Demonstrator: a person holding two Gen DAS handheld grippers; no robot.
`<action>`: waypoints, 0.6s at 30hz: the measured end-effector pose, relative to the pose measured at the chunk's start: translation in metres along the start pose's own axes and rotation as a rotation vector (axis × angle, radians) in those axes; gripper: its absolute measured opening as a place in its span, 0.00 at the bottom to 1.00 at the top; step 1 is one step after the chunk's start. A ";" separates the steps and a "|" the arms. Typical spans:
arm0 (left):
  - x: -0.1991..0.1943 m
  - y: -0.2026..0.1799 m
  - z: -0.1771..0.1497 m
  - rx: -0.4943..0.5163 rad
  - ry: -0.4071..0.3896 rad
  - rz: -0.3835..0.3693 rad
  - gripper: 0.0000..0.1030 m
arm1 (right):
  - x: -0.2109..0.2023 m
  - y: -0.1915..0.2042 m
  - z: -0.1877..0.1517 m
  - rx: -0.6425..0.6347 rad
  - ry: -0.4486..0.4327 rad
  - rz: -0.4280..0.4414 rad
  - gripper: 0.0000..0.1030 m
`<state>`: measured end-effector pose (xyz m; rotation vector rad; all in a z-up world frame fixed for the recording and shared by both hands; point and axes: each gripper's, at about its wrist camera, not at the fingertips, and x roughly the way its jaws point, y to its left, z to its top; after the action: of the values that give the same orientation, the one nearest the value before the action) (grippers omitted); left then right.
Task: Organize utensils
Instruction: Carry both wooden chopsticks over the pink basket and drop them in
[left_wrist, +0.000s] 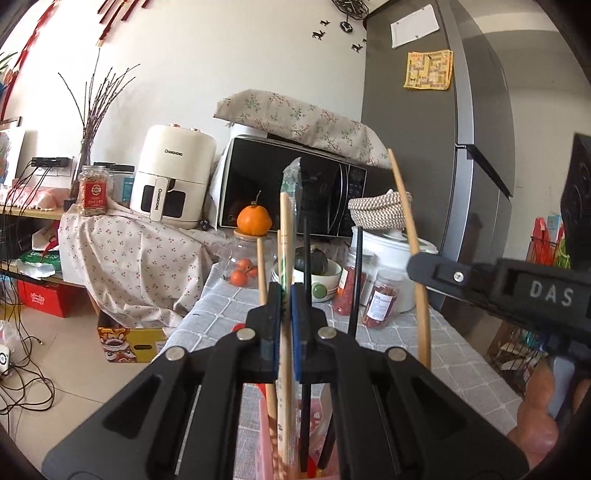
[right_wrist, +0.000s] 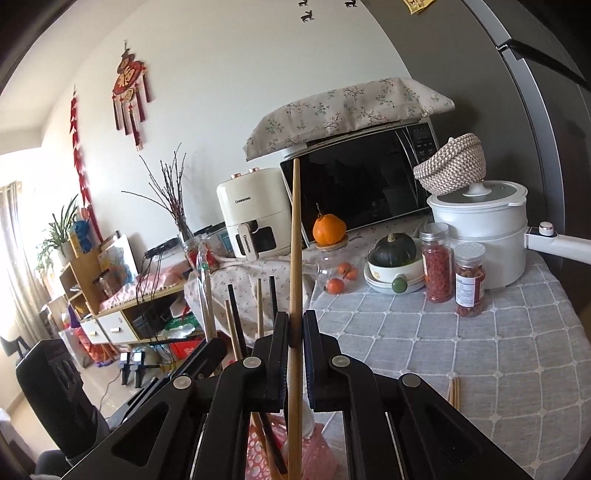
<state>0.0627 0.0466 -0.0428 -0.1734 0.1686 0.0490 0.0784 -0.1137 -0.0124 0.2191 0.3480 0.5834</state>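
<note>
- The left claw (left_wrist: 284, 325), nearest its lens, is pinched on a wrapped chopstick pair (left_wrist: 287, 236); the plastic sleeve sticks up past the jaws towards 12 o'clock.
- Below it, at 6 o'clock, sits the pink holder (left_wrist: 269, 454), with black chopsticks (left_wrist: 306, 258) and bare bamboo ones standing in it.
- The right claw (right_wrist: 295, 332) is closed narrow on a single bamboo chopstick (right_wrist: 295, 236), held upright, its lower end reaching down into or just over the pink holder; I cannot tell which.
- In the left view that same claw comes in from 3 o'clock, gripping the stick about mid-length.
- More bamboo sticks (right_wrist: 453, 393) lie on the worktop (right_wrist: 480, 350) at 4 o'clock of the right view.
- Handling, as I judge it: the sticks are light, stiff and thin, so they can pivot between flat pads. A mid-shaft hold looks steadiest.
- The sleeve is probably slick, so it may need a firmer pinch.
</note>
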 end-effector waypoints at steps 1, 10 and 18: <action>-0.001 0.000 -0.002 0.003 0.005 0.000 0.06 | 0.001 0.001 -0.001 -0.004 0.000 -0.003 0.07; 0.000 0.007 -0.014 0.014 0.125 -0.008 0.06 | 0.012 0.010 -0.010 -0.030 -0.007 -0.007 0.07; -0.007 0.017 0.003 -0.053 0.257 -0.041 0.30 | 0.019 0.014 -0.024 -0.039 -0.041 -0.029 0.08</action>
<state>0.0554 0.0631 -0.0416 -0.2356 0.4206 -0.0099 0.0770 -0.0884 -0.0351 0.1880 0.2995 0.5558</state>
